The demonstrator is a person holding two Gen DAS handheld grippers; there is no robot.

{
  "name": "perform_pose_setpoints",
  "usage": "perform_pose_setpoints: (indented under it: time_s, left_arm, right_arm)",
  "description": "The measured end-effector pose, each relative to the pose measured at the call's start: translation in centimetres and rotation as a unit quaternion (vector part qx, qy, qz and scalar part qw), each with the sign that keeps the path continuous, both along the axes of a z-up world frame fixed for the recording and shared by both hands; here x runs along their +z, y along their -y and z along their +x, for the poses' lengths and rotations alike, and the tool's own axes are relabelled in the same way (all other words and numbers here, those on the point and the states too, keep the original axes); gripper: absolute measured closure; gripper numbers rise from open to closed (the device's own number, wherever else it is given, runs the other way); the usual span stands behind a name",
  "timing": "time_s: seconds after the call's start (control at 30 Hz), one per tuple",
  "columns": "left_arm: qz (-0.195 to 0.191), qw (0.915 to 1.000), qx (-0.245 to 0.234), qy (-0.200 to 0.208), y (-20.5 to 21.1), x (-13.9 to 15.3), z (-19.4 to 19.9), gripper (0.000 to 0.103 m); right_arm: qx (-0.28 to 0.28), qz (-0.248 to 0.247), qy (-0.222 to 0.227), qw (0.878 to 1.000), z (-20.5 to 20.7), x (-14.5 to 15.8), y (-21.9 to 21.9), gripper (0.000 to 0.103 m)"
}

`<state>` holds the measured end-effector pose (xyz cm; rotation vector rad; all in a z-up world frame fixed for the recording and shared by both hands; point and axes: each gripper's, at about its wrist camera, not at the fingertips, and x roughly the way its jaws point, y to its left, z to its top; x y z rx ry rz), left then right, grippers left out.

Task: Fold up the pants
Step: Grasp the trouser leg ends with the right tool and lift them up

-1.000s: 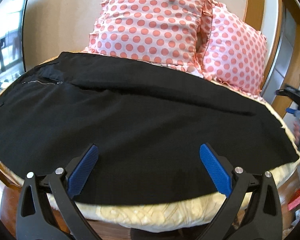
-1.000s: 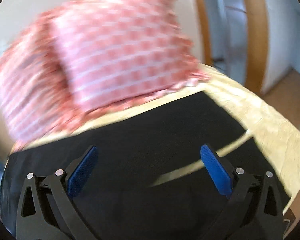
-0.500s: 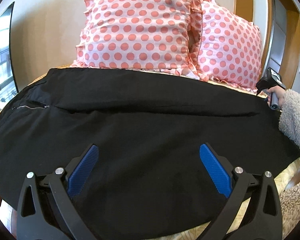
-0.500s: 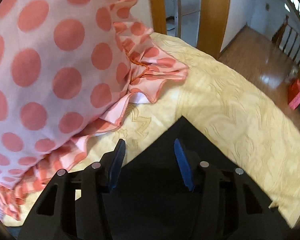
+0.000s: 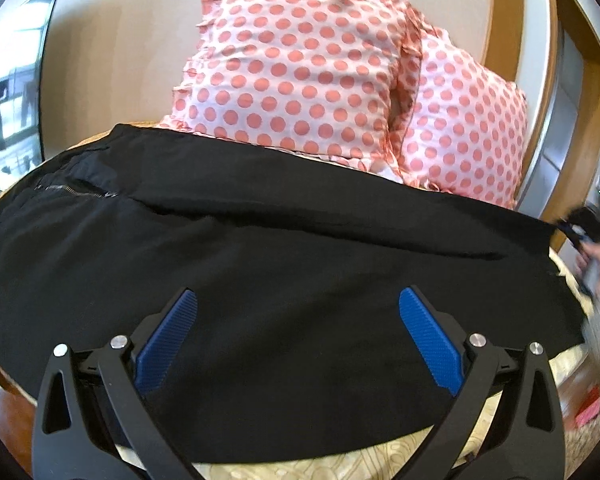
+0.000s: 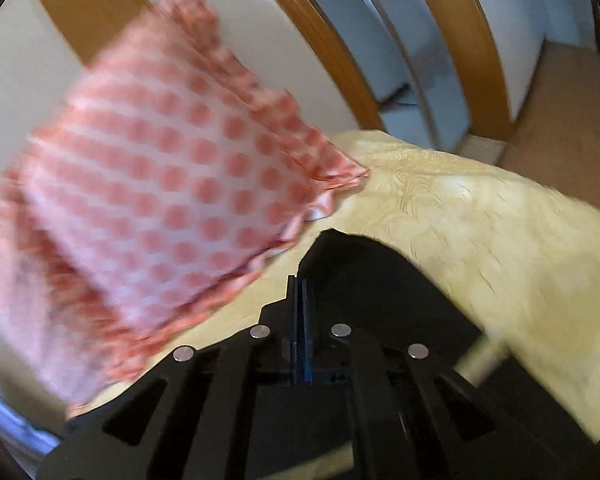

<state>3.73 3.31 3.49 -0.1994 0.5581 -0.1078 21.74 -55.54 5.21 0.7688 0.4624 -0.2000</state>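
Lying flat across the bed (image 5: pixel 380 466): black pants (image 5: pixel 260 264), legs stacked, zipper end out past the left finger, hem end out past the right one.

Hovering over the near edge: left gripper (image 5: pixel 298 336), fingers (image 5: pixel 168 332) spread wide, nothing between them, cloth passing under and ahead of both tips. Probably waiting to pin or take the waist side once the far end gets carried over.

Clamping a hem corner: right gripper (image 6: pixel 300 300), fingers pressed together on the pants (image 6: pixel 364 264), black corner poking up just beyond the tips, yellow bedspread (image 6: pixel 480 220) off the right finger, polka-dot pillow (image 6: pixel 160 184) off the left. Corner grip likely chosen so both layers travel together for the lengthwise fold. Heavy motion blur in this view.

Leaning against the headboard ahead of the left fingers: two polka-dot pillows (image 5: pixel 300 64).

No brand, label or readable writing showing anywhere; zipper detail too small to read.
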Motion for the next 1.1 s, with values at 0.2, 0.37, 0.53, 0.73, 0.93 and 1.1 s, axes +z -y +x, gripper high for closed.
perform_pose_setpoints:
  time_s: [0.2,0.37,0.53,0.73,0.93,1.1]
  left_arm:
    - [-0.008,0.9999,0.007,0.012,0.0,0.3,-0.9,0.002]
    - [0.009,0.9994,0.023,0.026,0.2,1.0,-1.3,0.002]
    - [-0.007,0.9987,0.040,0.030,-1.7,1.4,-1.7,0.002]
    - [-0.116,0.9912,0.062,0.016,-6.2,2.8,1.1,0.002]
    - [-0.149,0.9845,0.090,-0.020,-9.8,5.2,8.0,0.002]
    - [-0.146,0.9787,0.112,-0.092,-11.0,5.4,17.6,0.005]
  right_arm:
    - [-0.003,0.077,0.003,0.997,-10.8,-4.7,-1.2,0.101]
    - [0.008,0.159,-0.025,0.987,-13.3,-8.1,-1.1,0.099]
    - [0.011,0.188,-0.035,0.981,-13.2,-8.1,-0.8,0.073]
    - [0.003,0.181,-0.014,0.983,-11.8,-8.5,-0.3,0.100]
    - [0.008,0.146,0.082,0.986,-15.2,-5.7,0.8,0.101]
    - [0.008,0.168,0.074,0.983,-15.9,-7.0,1.7,0.101]
